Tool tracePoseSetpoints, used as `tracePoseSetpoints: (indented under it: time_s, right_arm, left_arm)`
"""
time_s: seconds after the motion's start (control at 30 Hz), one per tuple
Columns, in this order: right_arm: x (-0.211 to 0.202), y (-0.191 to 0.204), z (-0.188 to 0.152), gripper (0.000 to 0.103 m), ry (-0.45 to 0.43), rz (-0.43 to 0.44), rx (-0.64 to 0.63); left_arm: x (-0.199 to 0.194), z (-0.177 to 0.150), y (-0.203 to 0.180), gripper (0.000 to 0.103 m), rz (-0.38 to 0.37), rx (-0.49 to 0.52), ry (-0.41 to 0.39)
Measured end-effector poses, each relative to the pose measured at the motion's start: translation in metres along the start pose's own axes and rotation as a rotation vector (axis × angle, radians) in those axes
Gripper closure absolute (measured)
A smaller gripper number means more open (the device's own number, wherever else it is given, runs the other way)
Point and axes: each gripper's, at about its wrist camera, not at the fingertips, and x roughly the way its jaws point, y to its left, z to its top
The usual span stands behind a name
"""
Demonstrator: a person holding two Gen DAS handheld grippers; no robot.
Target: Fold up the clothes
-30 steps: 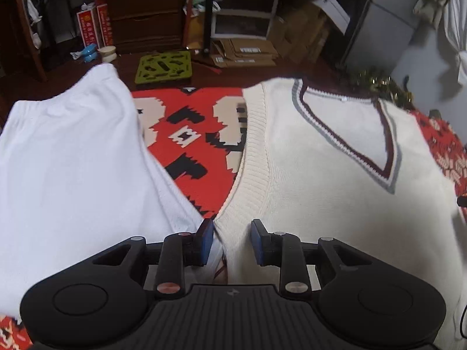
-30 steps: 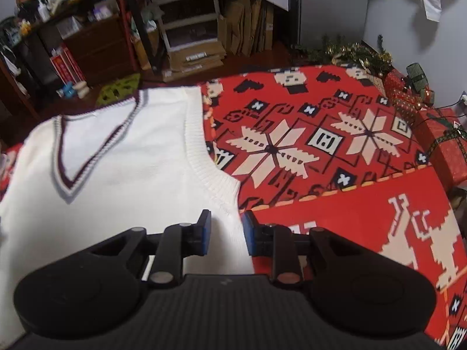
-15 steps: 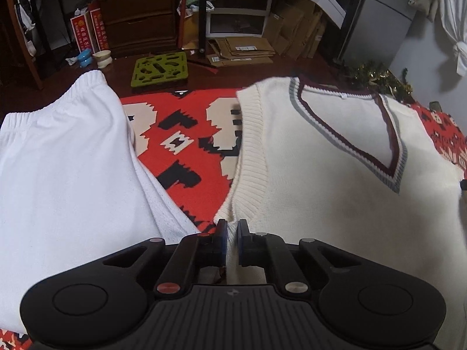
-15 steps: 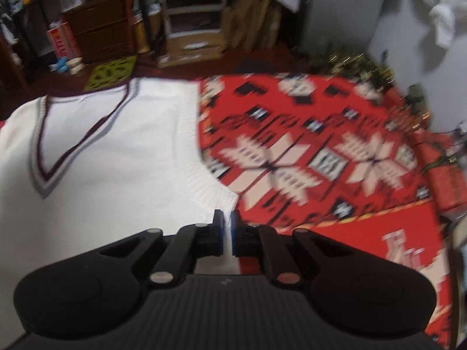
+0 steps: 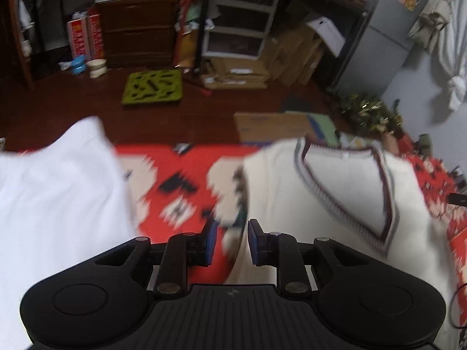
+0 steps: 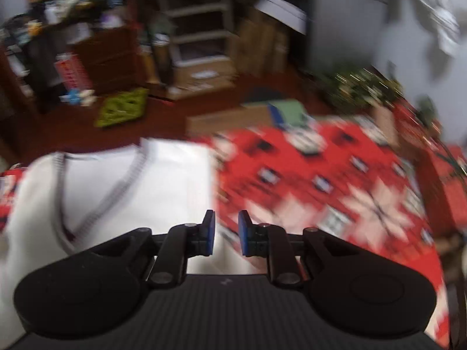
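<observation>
A cream knit vest with a maroon and grey V-neck lies flat on a red patterned blanket. My left gripper hovers over the vest's left edge. Its jaws are opening, and the cloth shows below the gap without the pads pressing on it. In the right wrist view the same vest fills the left half, blurred. My right gripper hangs over its right edge where it meets the blanket. Its jaws are opening too, with nothing pinched. A white garment lies left of the vest.
Beyond the blanket is dark wood floor with a green mat, a flat cardboard box and tinsel greenery. White drawer shelves and wooden furniture stand along the far wall.
Half a second ago both grippers were shut at the vest's lower side edges. Now both stand apart, and both views have shifted forward and up along the vest, with motion blur.
</observation>
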Motion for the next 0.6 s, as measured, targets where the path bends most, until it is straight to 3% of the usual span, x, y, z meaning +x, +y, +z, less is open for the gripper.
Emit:
tracePoseSetpoints:
  time_s: [0.13,0.27,0.37,0.43,0.53,0.57,0.6]
  right_arm:
    - [0.033,0.054,0.030,0.084,-0.018,0.166,-0.078]
    - [0.072,0.110,0.049,0.079,-0.015,0.312,-0.119]
    - [0.100,0.145,0.058,0.078,0.006,0.374,-0.133]
    - [0.121,0.165,0.065,0.072,0.052,0.410,-0.125]
    - [0.145,0.186,0.069,0.069,0.084,0.418,-0.117]
    - [0.152,0.191,0.070,0.070,0.093,0.413,-0.125]
    - [0.158,0.196,0.070,0.087,0.102,0.408,-0.132]
  left_arm:
    - [0.038,0.023,0.014,0.080,-0.142,-0.086,0.000]
    - [0.065,0.037,0.027,0.081,-0.197,-0.172,0.030]
    - [0.073,0.040,0.034,0.081,-0.229,-0.221,0.044]
    - [0.077,0.040,0.038,0.081,-0.248,-0.246,0.051]
    - [0.080,0.039,0.040,0.088,-0.232,-0.248,0.052]
    - [0.079,0.038,0.040,0.092,-0.221,-0.246,0.046]
    - [0.078,0.038,0.040,0.093,-0.206,-0.241,0.035]
